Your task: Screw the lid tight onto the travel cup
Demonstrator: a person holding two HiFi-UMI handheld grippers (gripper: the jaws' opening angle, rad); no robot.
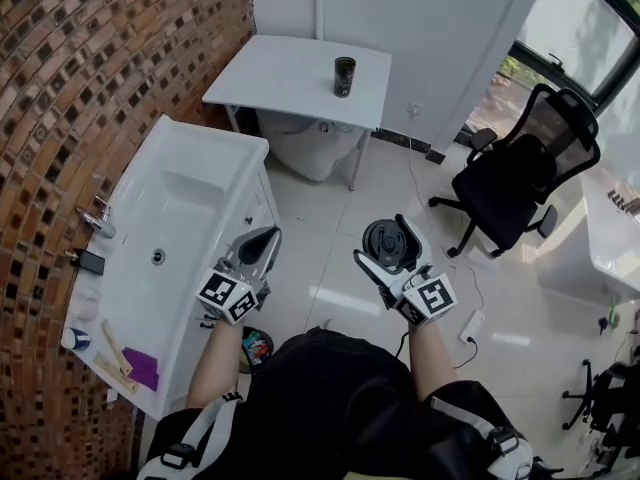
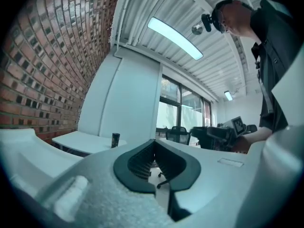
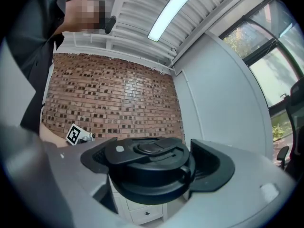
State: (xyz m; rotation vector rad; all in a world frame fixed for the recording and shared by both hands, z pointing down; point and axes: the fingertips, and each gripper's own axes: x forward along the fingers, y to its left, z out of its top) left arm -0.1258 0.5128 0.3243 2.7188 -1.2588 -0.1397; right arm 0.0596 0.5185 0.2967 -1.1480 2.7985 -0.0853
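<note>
The dark travel cup (image 1: 344, 76) stands upright on a white table (image 1: 290, 73) across the room; it shows small in the left gripper view (image 2: 115, 140). My right gripper (image 1: 392, 251) is shut on the round black lid (image 1: 388, 244), held up in front of me over the floor. In the right gripper view the lid (image 3: 152, 167) fills the space between the two dark pads. My left gripper (image 1: 262, 246) is shut with nothing in it, its ribbed pads (image 2: 142, 161) pressed together, beside the sink unit.
A white washbasin counter (image 1: 180, 228) runs along the brick wall at left, with small items at its near end. A black office chair (image 1: 520, 178) stands at right. A white bin (image 1: 310, 143) sits under the table. Pale tiled floor (image 1: 340, 208) lies between me and the table.
</note>
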